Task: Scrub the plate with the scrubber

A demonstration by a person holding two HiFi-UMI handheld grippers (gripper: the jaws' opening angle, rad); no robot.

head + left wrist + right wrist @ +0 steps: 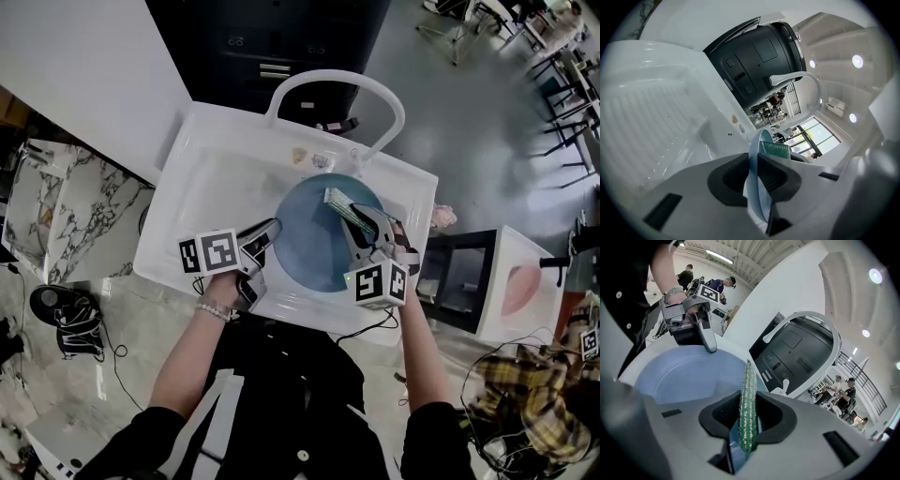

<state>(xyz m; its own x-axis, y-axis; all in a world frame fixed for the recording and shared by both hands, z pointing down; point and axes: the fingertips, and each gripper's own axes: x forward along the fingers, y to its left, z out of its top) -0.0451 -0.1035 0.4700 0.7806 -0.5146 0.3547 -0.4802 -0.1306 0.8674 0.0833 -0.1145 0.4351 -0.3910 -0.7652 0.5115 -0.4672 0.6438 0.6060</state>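
White sink with arched tap: pale blue plate being held in the basin.
Round, glossy, shallow-rimmed plate is sitting over the basin; left gripper is clamping its left rim edge-on between both pads. Right gripper is pinching a thin, green, glittery scrubber, holding it over the plate's far-right part.
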